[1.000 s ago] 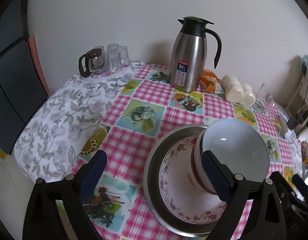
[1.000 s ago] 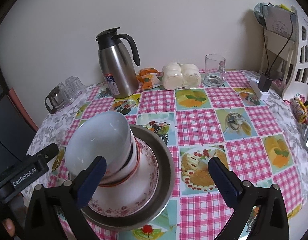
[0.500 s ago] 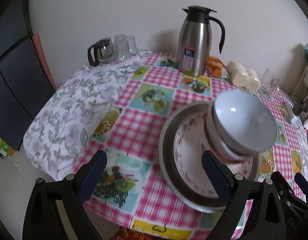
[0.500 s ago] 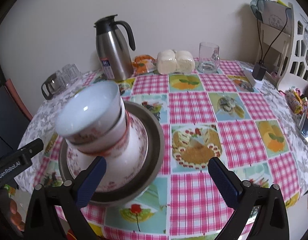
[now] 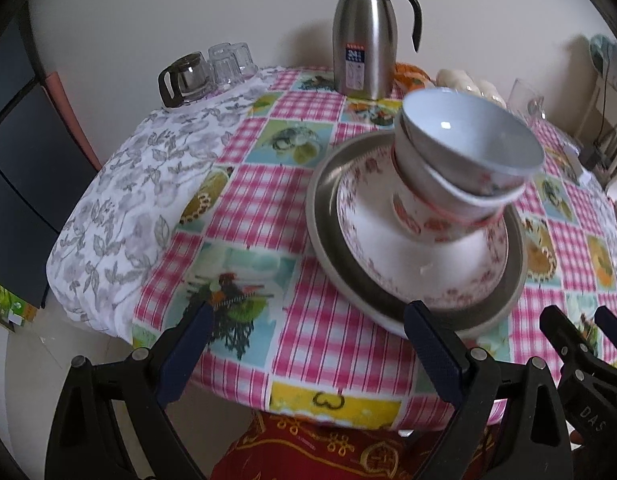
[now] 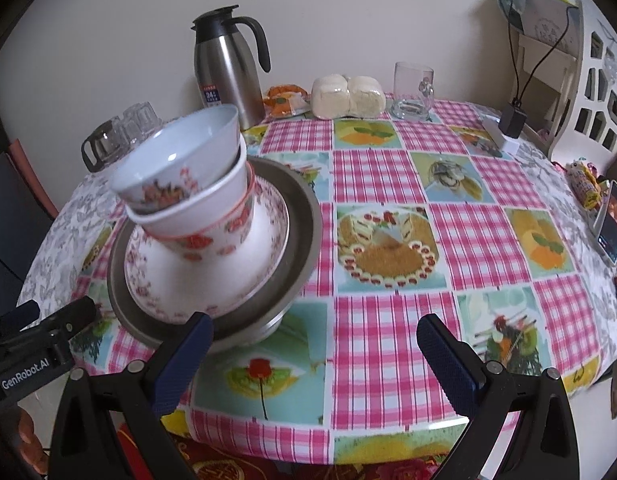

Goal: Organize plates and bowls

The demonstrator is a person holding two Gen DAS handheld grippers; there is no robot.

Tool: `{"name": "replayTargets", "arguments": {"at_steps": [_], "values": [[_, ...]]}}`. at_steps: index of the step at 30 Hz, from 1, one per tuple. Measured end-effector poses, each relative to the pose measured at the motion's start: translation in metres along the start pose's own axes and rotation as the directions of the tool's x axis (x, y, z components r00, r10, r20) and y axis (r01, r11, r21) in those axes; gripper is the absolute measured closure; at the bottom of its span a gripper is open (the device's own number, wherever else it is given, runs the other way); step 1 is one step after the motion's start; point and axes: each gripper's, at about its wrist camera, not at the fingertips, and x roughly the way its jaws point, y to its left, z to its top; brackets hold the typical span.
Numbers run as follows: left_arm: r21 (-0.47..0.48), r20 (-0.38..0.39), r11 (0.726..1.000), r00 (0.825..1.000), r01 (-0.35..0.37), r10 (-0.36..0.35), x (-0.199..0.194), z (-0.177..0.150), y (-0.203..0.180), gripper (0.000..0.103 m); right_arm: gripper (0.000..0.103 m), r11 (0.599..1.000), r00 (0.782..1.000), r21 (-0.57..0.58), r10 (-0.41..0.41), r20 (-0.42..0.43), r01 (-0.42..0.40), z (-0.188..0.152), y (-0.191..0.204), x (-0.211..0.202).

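Now both spread wide and gripping nothing, left fingers (image 5: 308, 350) and right fingers (image 6: 316, 354), with stacked bowls (image 6: 188, 188) leaning on floral plate (image 6: 268, 236) inside metal dish (image 6: 304, 216) on counter (image 6: 388, 336), just ahead of left fingers, ahead-left of right fingers.

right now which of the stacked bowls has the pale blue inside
The top bowl, nested in the lower bowl; only its inside shows, pale blue, while the lower one shows just its white, red-flowered outside.
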Motion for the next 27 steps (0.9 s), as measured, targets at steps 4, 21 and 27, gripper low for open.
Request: {"name": "replayTargets", "arguments": {"at_steps": [4,21,27], "values": [[0.03,-0.026,0.999,1.0,0.011,-0.01,0.0,-0.011,-0.006,0.007,0.0,1.0,1.0,0.005,-0.004,-0.009,0.004,-0.009,-0.004,-0.002],[0.047,-0.055,0.999,0.998,0.003,0.0,-0.009,-0.029,-0.015,0.007,0.0,0.999,1.0,0.036,-0.005,0.006,0.005,-0.029,-0.019,-0.019],[0.026,-0.063,1.0,0.998,-0.004,0.006,-0.006,-0.028,-0.01,0.007,0.0,0.999,1.0,0.039,-0.002,0.004,0.002,-0.029,-0.02,-0.019]]}}
